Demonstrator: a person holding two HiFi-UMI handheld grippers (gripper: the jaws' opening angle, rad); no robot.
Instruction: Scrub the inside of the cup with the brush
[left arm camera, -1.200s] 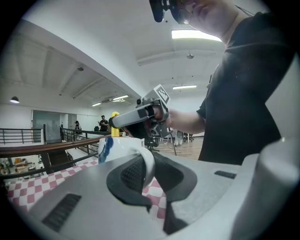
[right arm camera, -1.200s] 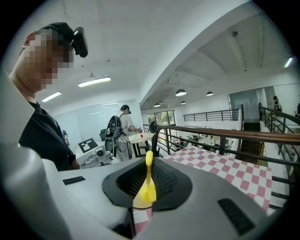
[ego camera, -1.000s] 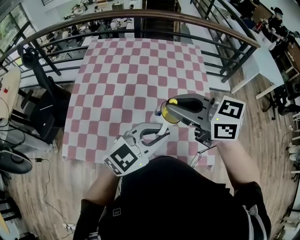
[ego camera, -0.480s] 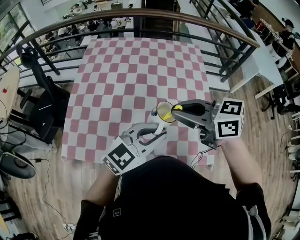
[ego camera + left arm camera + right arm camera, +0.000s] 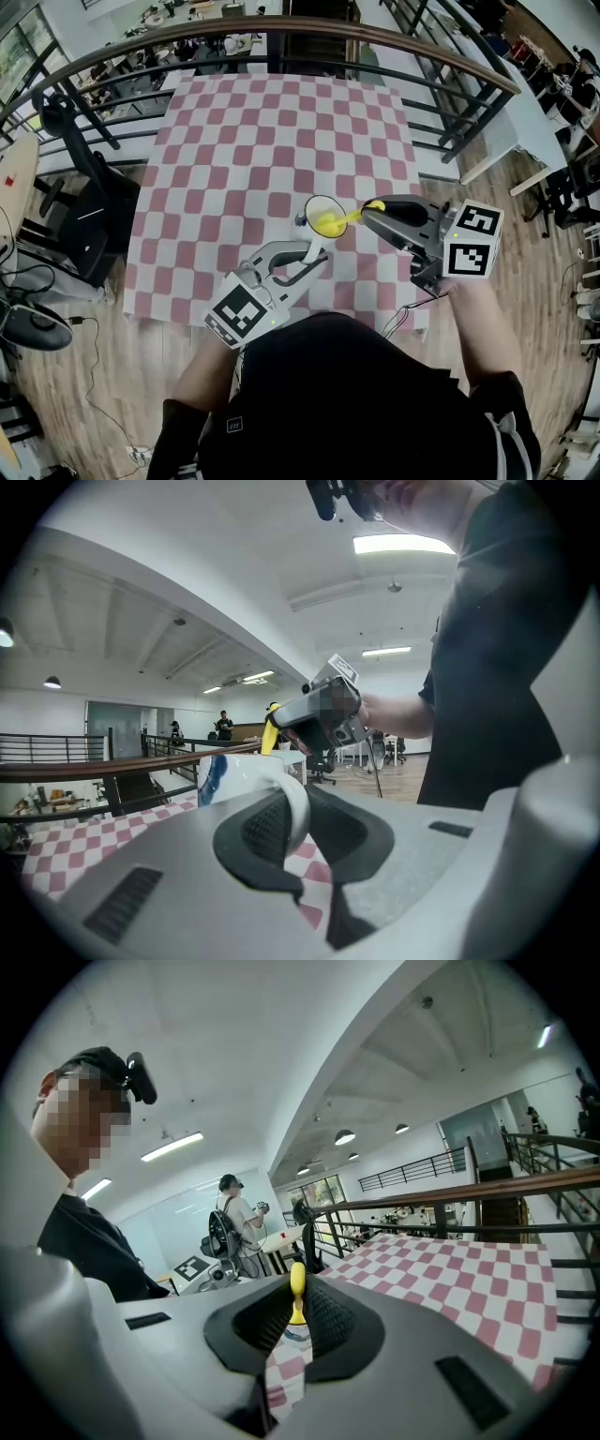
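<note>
A white cup (image 5: 324,217) hangs tilted above the near side of the table, its mouth turned up and to the right. My left gripper (image 5: 313,253) is shut on the cup's handle (image 5: 296,810), which shows between the left gripper's (image 5: 292,834) dark pads. The cup (image 5: 246,772) has a blue mark on its side. A yellow brush (image 5: 349,218) reaches from the right into the cup's mouth. My right gripper (image 5: 371,215) is shut on the brush's handle (image 5: 297,1290), and the right gripper (image 5: 298,1324) points down toward the cup.
A red-and-white checked cloth (image 5: 281,141) covers the table. A dark curved railing (image 5: 281,33) runs behind it, and a black office chair (image 5: 89,169) stands at the left. A person with a backpack (image 5: 228,1222) stands far off.
My right gripper has drawn back to the right and sunk a little, uncovering the cup's mouth; the brush head stays inside. The left gripper and cup have hardly moved.
</note>
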